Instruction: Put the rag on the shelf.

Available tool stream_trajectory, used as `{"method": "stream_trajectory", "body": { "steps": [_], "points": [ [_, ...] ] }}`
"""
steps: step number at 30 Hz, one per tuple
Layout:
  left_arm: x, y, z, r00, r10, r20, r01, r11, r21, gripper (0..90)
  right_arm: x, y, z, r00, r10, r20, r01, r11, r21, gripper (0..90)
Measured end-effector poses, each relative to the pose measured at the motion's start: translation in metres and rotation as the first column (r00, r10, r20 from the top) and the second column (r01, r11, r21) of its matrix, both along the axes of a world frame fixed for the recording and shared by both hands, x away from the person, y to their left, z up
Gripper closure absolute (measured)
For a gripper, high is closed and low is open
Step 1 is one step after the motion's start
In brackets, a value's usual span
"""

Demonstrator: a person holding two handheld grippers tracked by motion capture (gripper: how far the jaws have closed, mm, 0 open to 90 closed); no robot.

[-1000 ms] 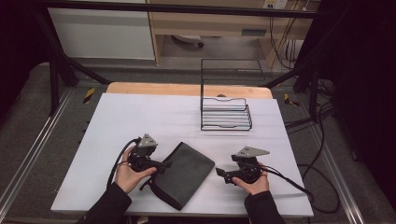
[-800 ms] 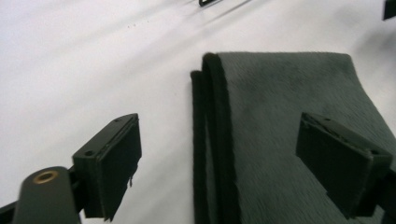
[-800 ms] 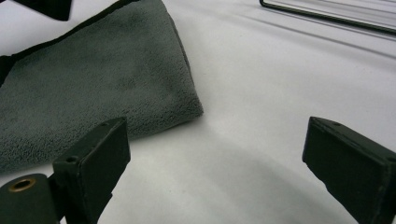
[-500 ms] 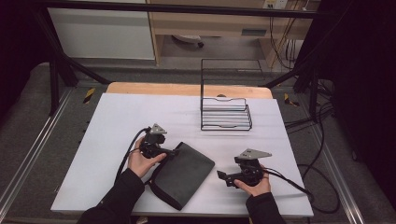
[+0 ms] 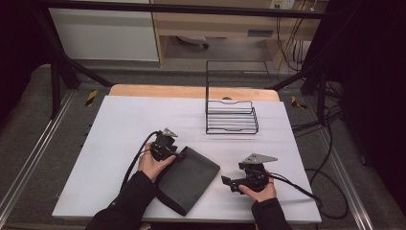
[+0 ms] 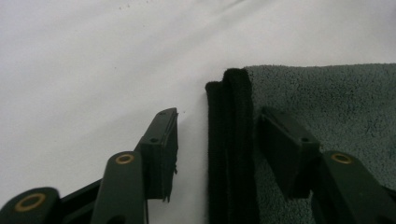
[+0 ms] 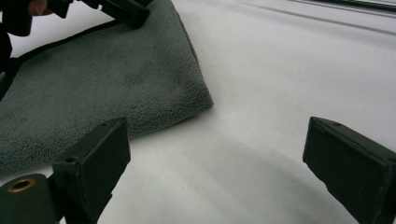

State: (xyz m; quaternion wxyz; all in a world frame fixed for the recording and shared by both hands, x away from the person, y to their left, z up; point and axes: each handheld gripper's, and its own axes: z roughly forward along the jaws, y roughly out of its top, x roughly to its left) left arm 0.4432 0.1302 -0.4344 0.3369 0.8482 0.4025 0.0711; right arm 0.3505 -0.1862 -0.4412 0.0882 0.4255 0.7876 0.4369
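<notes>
1. Now, the left hand-held gripper straddled the near corner of the folded grey towel: one jaw sat on the bare white table, the other rested on top of the cloth, and the towel's dark hemmed edge ran between them.
2. Its jaws had just been closing, yet a gap showed on the table side, so the pads were not yet pinching; I'd call it released, about to bite.
3. That edge ran straight along the line of the jaws, so the coming squeeze had to come across the hem.
4. Over on the right, the right hand-held gripper stood wide open on the table, just beside the towel's far corner and holding nothing.
5. Clearly the left hand was the nearer one.
6. As for the towel, it lay flat at the front middle of the table, skewed on a diagonal, plush and several layers thick.
7. Behind it, well apart, stood a black wire rack.
</notes>
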Motion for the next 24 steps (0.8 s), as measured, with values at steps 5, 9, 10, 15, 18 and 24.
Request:
{"method": "stream_trajectory", "body": {
  "steps": [5, 9, 10, 15, 18, 24],
  "points": [
    [0.000, -0.003, -0.002, 0.9999, -0.006, -0.011, 0.006, 1.0000, -0.003, 53.4, 0.000, 0.002, 0.001, 1.0000, -0.001, -0.008, 0.001, 1.000, 0.014, 10.5],
    [0.000, -0.004, -0.004, 0.9996, -0.012, -0.024, 0.012, 0.9998, -0.015, 59.1, 0.000, 0.003, -0.001, 0.9999, -0.005, -0.012, 0.005, 1.000, 0.021, 12.5],
    [0.000, -0.004, -0.004, 0.9995, -0.013, -0.029, 0.012, 0.9997, -0.019, 60.3, 0.001, 0.003, -0.001, 1.0000, -0.004, -0.008, 0.004, 1.000, 0.022, 13.0],
    [0.002, -0.005, -0.006, 0.9989, -0.018, -0.043, 0.016, 0.9992, -0.037, 62.2, 0.002, 0.006, -0.002, 0.9997, -0.021, -0.014, 0.021, 0.999, 0.045, 15.5],
    [0.002, -0.005, -0.006, 0.9987, -0.028, -0.043, 0.027, 0.9990, -0.036, 63.3, 0.003, 0.007, -0.002, 0.9995, -0.030, -0.011, 0.031, 0.998, 0.062, 18.4],
    [0.003, -0.002, -0.006, 0.9974, -0.037, -0.062, 0.034, 0.9984, -0.045, 70.4, 0.006, 0.011, -0.005, 0.9971, -0.068, -0.033, 0.071, 0.994, 0.085, 27.2]
  ]
}}
